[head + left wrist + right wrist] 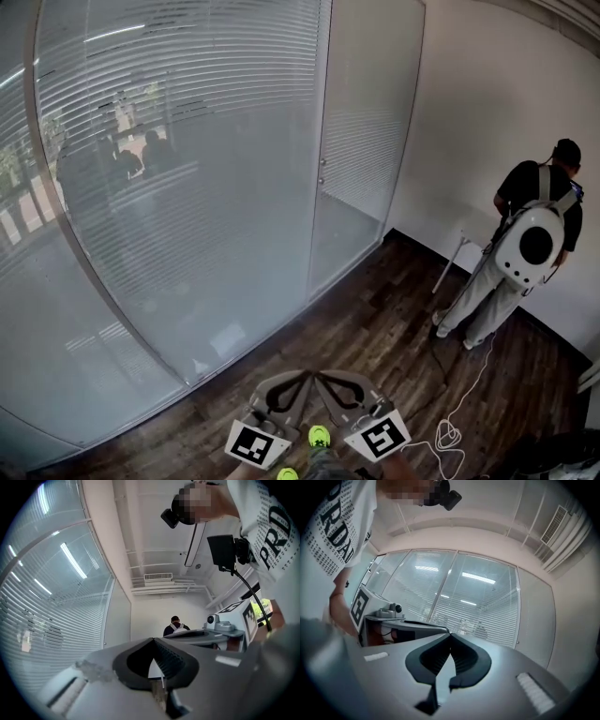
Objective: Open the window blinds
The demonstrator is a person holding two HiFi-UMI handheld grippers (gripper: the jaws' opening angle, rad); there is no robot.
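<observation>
White slatted blinds (187,131) hang behind a long curved glass wall and cover most of it. The blinds (42,634) fill the left of the left gripper view, and the blinds (483,606) show straight ahead in the right gripper view. My left gripper (306,375) and right gripper (320,376) are side by side at the bottom middle of the head view, well short of the glass. The left gripper (153,640) is shut with nothing between its jaws. The right gripper (450,635) is also shut and empty. No cord or wand for the blinds is visible.
A glass door (361,141) with a small knob (321,178) stands right of the blinds. A person (525,248) with a white backpack stands at the far right wall. A white cable (450,433) lies coiled on the dark wooden floor (375,328).
</observation>
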